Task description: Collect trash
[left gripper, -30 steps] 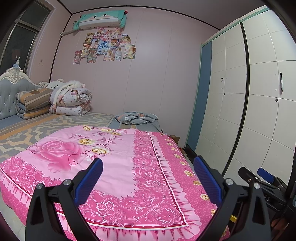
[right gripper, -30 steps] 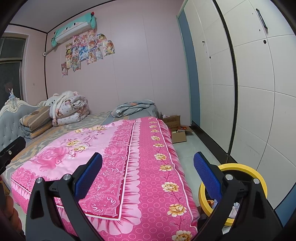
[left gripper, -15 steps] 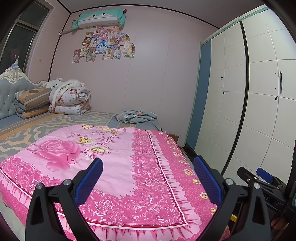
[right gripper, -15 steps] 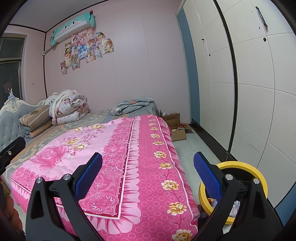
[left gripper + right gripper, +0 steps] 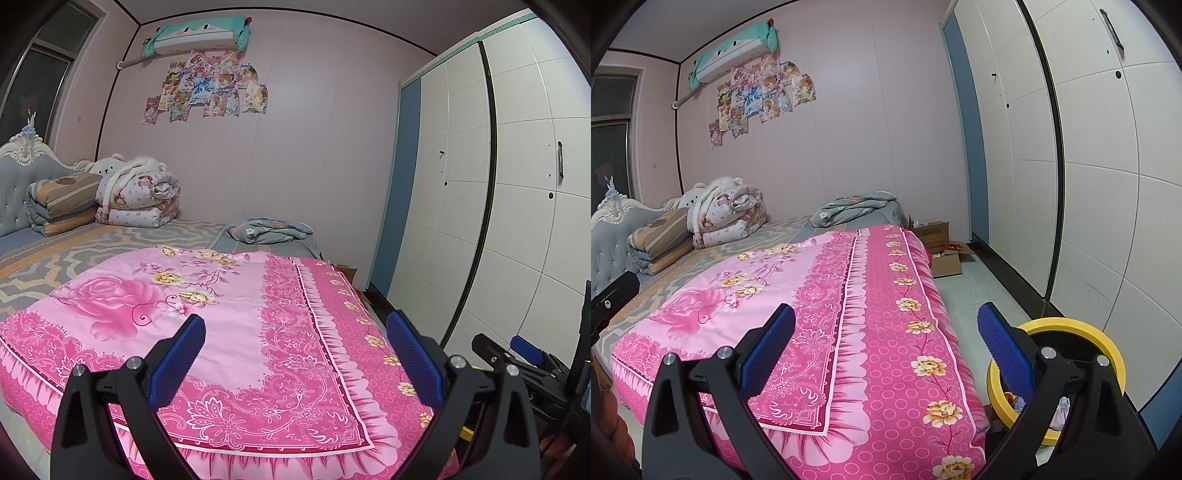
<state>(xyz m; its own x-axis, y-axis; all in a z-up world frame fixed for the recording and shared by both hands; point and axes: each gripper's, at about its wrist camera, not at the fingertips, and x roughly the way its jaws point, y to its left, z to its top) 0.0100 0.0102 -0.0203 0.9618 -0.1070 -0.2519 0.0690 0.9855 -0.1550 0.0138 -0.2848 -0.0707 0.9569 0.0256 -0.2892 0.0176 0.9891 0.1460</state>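
Observation:
My left gripper point(image 5: 295, 339) is open and empty, held above the foot of a bed with a pink floral cover point(image 5: 207, 317). My right gripper point(image 5: 886, 339) is also open with nothing between its blue pads, above the cover's right side point(image 5: 886, 295). A yellow-rimmed trash bin point(image 5: 1071, 328) stands on the floor beside the bed at lower right, partly behind the right finger; some scraps point(image 5: 1060, 410) lie inside it. The right gripper point(image 5: 517, 350) shows at the right edge of the left wrist view. No loose trash shows on the bed.
Folded quilts point(image 5: 136, 199) and a grey bundle point(image 5: 269, 230) lie at the bed's far end. Open cardboard boxes point(image 5: 942, 247) sit on the floor past the bed. A white wardrobe point(image 5: 1089, 184) lines the right wall, with a strip of tiled floor point(image 5: 975, 295) between.
Both views have tilted slightly upward, so the bed sits a little lower in frame. Both grippers stay open and empty.

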